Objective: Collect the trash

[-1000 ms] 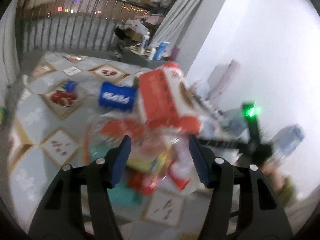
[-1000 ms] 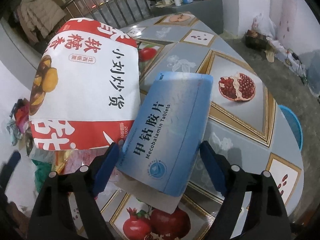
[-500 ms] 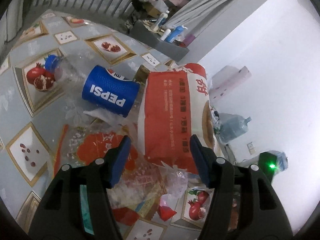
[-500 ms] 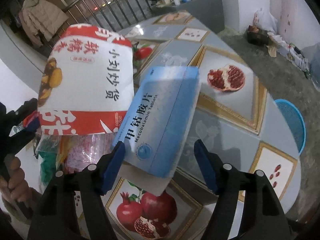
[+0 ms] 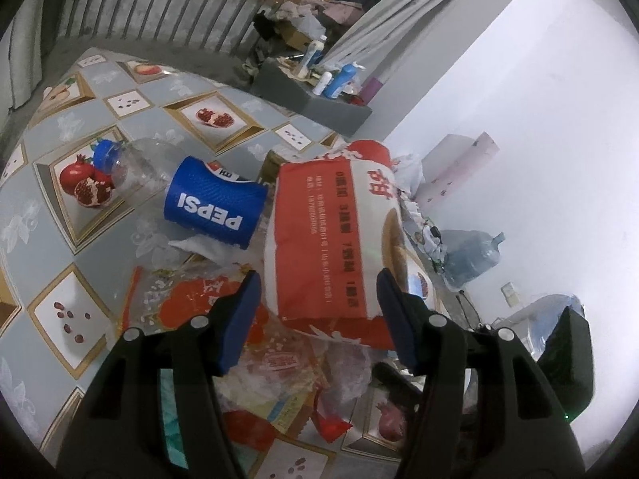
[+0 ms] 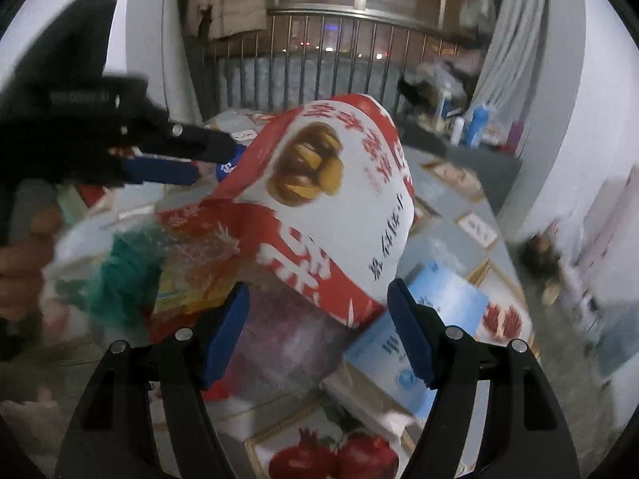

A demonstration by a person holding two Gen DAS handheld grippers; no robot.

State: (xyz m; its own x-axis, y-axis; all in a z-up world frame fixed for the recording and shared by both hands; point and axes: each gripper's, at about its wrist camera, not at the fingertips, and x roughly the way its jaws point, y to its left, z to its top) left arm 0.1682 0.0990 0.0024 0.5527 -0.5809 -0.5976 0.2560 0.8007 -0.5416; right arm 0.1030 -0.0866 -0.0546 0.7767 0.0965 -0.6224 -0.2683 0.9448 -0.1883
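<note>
A pile of trash lies on the patterned table [image 5: 48, 311]. On top stands a red and white snack bag [image 5: 331, 239], also in the right wrist view [image 6: 331, 199]. Beside it lies a clear Pepsi bottle [image 5: 211, 207] with a blue cap, over crumpled clear and orange wrappers [image 5: 187, 311]. A blue medicine box [image 6: 435, 319] lies at the bag's right. My left gripper [image 5: 317, 319] is open, its jaws either side of the bag's near end. My right gripper [image 6: 319, 331] is open and empty in front of the bag. The left gripper [image 6: 159, 159] also shows in the right wrist view.
A grey cabinet [image 5: 315, 99] with bottles stands behind the table by a metal railing [image 5: 131, 12]. A white wall [image 5: 519, 119] rises on the right, with a large water jug [image 5: 475, 255] on the floor below it.
My right gripper has swung left and turned toward the pile, so the blue box now lies low at its right. My left gripper has steadied over the pile near the bag.
</note>
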